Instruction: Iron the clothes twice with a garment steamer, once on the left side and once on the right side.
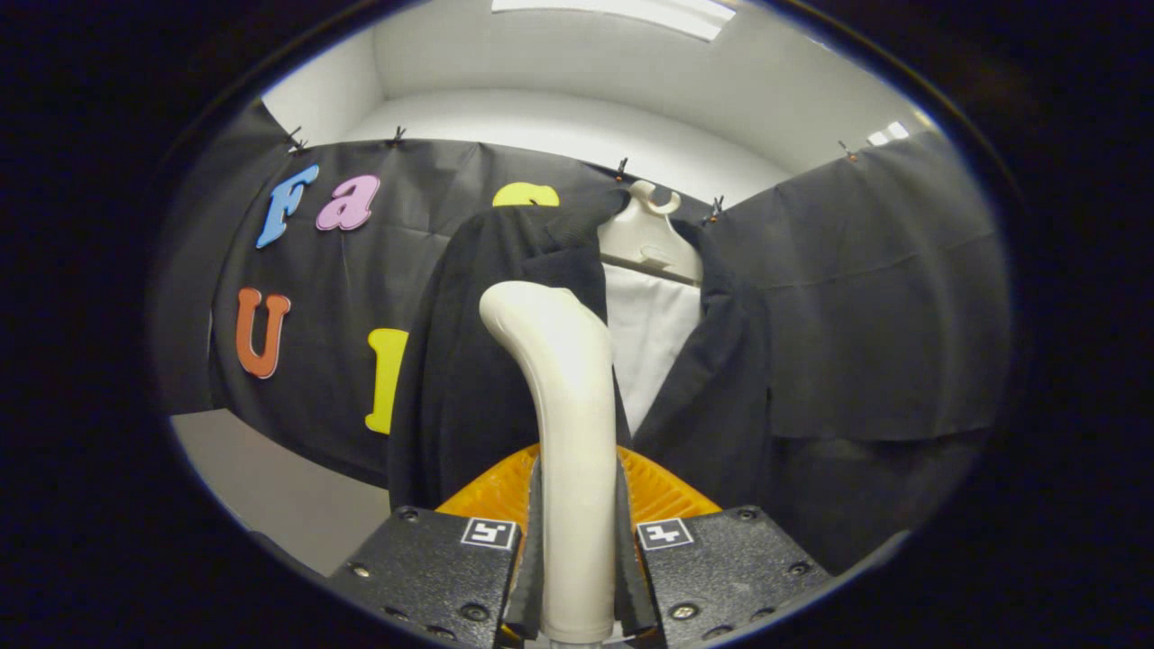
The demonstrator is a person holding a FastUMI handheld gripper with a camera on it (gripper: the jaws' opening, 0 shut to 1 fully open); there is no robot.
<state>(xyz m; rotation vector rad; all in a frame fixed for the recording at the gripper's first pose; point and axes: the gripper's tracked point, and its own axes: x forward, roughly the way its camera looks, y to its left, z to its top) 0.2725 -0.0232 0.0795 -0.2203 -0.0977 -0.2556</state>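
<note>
Gripper [577, 550]: both fingers are closed against the handle of the garment steamer [566, 433], one finger on each side. The gap between them is only as wide as the handle, and both pads press on it. Each finger body carries a small square marker on its upper inner corner.

Garment steamer: the cream-white handle rises upright from between the fingers, then curves over to the left at its rounded top. Its upper end stands in front of the left half of the jacket.

Orange ribbed part [663, 491]: this fan-shaped piece shows just behind the fingers on both sides of the handle. What it belongs to cannot be determined.

Jacket [469, 361]: a dark jacket hangs directly beyond the steamer, front facing the camera. It is open down the middle, with the lapels spread apart. The gap shows a white panel [654, 342], which narrows to a point near the steamer handle. Contact between the steamer head and the fabric cannot be confirmed, as the head faces away.

Hanger [651, 236]: a cream plastic hanger carries the jacket at the collar; its hook reaches the top edge of the black cloth backdrop [865, 297].

Backdrop: the cloth is clipped along its upper edge. A white wall [559, 126] rises above it, and a ceiling light [622, 11] shows at the very top.
</note>
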